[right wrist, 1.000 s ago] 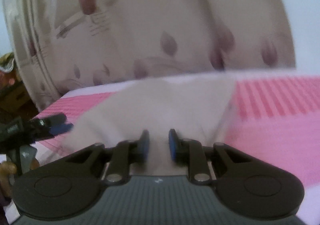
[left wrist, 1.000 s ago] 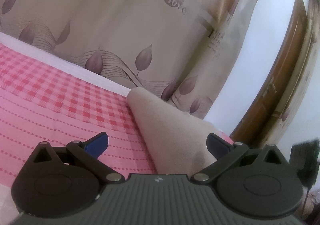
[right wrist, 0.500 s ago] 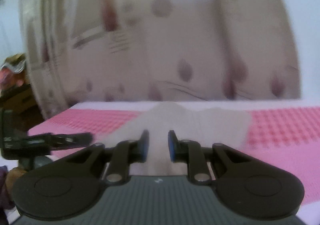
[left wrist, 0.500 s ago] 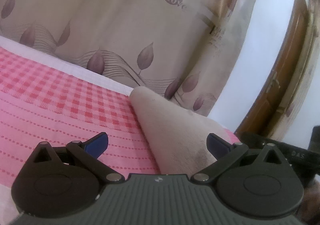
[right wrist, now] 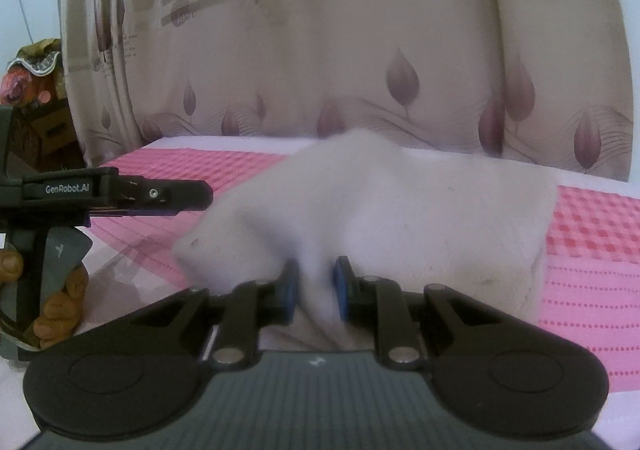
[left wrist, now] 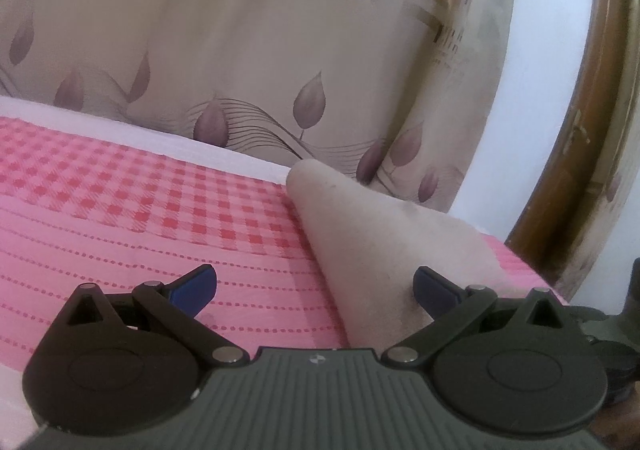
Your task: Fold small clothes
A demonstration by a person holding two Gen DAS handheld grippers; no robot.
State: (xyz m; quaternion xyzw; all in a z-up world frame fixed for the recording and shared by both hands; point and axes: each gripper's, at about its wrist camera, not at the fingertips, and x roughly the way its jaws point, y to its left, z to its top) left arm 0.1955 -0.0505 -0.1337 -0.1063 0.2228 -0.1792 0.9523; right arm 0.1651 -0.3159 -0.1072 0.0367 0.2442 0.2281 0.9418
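Left gripper (left wrist: pixel 314 290) spread wide, empty, beside pale garment (left wrist: pixel 372 234) on pink bed (left wrist: pixel 120 209); right gripper (right wrist: pixel 314 286) pinched on garment's (right wrist: pixel 380 201) near fold; judged soft, light, limp, best taken by edges

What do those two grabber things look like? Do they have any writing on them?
Both are black plastic. The left gripper and right gripper each have two round discs on a grey ribbed body, thin black link bars with silver rivets, and blue pads on the jaws. In the right wrist view, the left gripper's side reads "GenRobot.AI" in white, above a grey handle. No cables or sleeves show.
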